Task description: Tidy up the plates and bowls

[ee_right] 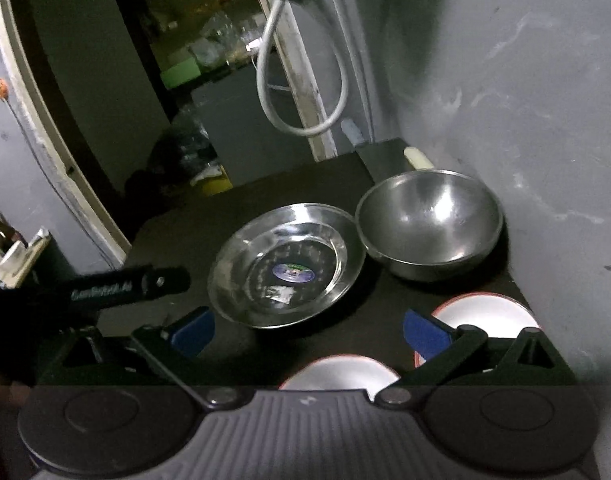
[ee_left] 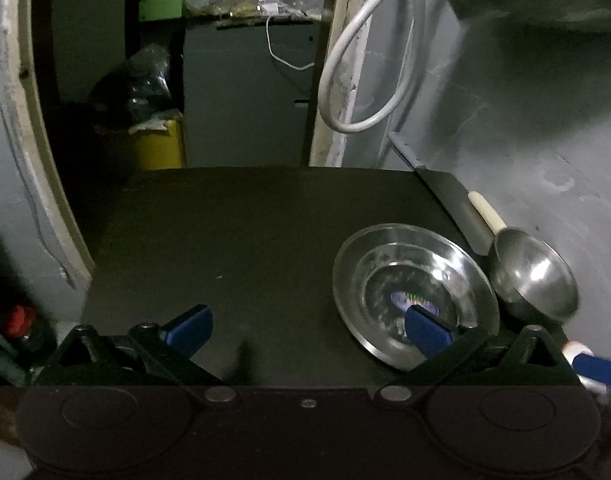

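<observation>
The dark counter point(ee_right: 177, 232) stands against a grey wall point(ee_right: 525, 120), with the metalware gathered at its right side.

Largest of the pieces is the steel bowl point(ee_right: 429, 220), deep and rounded, set nearest the wall; its curved, polished side would likely slip in a pinch, so the rim is the place to take it. Touching its left edge, or very nearly, sits the steel plate point(ee_right: 285, 268), shallow with a broad flat lip and a sticker in the middle. It looks light and stiff (and noisy if dropped), and the lip offers the best hold.

Closer in, two white dishes with red rims point(ee_right: 485, 312) lie partly hidden behind the right tongs point(ee_right: 309, 330), so their shape cannot be told fully.

Both pairs of tongs stand spread wide and grasp nothing. The right tongs hang just short of the plate, which lies straight ahead between the lines of their fingers. The left tongs point(ee_left: 309, 330) sit to the plate's left, with their right finger over its near rim.
</observation>
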### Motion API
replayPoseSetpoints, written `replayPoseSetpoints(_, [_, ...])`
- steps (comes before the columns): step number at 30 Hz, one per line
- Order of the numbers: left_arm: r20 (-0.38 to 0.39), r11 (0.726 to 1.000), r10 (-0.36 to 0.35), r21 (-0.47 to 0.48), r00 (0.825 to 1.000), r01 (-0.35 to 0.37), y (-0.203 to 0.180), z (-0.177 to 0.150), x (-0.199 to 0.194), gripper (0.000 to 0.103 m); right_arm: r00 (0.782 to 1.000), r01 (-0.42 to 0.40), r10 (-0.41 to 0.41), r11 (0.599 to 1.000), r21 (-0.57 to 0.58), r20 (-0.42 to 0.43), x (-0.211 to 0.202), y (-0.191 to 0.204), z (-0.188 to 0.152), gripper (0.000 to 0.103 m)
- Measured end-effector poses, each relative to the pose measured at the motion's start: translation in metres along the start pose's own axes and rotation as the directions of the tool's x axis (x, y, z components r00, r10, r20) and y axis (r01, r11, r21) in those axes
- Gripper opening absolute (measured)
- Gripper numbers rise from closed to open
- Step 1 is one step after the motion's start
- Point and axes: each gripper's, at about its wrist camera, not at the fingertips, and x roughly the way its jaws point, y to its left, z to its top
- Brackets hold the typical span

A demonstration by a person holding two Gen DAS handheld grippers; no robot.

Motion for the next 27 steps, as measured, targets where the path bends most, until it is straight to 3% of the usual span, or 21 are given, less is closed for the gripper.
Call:
replayPoseSetpoints(6, [-0.058, 0.999, -0.040, -0.037, 0.998, 0.037, -0.003, 0.011, 0.041, 0.102, 0.999, 0.003, -0.004, 1.000, -0.016, -0.042, 0.038, -0.002, 0.005, 0.089])
replayPoseSetpoints(9, [-0.074, 0.998, -0.052, -0.045, 0.996, 0.048, -0.004, 0.011, 0.051, 0.096, 0.998, 0.002, -0.005, 0.999, -0.042, -0.059, 0.049, 0.001, 0.003, 0.080])
replayPoseSetpoints(15, [-0.124, 0.996, -0.074, -0.066, 0.990, 0.066, -0.003, 0.004, 0.059, 0.067, 0.998, -0.002, -0.001, 0.999, -0.044, -0.070, 0.056, 0.002, -0.001, 0.069])
replayPoseSetpoints(17, [-0.126, 0.996, -0.082, -0.052, 0.989, 0.076, -0.006, 0.003, 0.060, 0.047, 0.997, -0.002, -0.001, 0.999, -0.039, -0.071, 0.058, 0.000, -0.001, 0.066])
replayPoseSetpoints(21, [-0.139, 0.995, -0.097, -0.018, 0.985, 0.096, -0.011, 0.003, 0.060, 0.027, 0.998, 0.009, -0.011, 0.999, -0.038, -0.059, 0.058, -0.003, 0.000, 0.047])
replayPoseSetpoints(24, [-0.135, 0.995, -0.100, -0.009, 0.986, 0.100, -0.012, 0.001, 0.058, 0.025, 0.998, 0.003, -0.006, 0.999, -0.037, -0.062, 0.059, -0.004, 0.000, 0.039])
replayPoseSetpoints(27, [-0.128, 0.994, -0.103, 0.005, 0.986, 0.105, -0.012, 0.000, 0.054, 0.025, 0.999, 0.008, -0.010, 0.999, -0.047, -0.048, 0.055, -0.003, 0.000, 0.038])
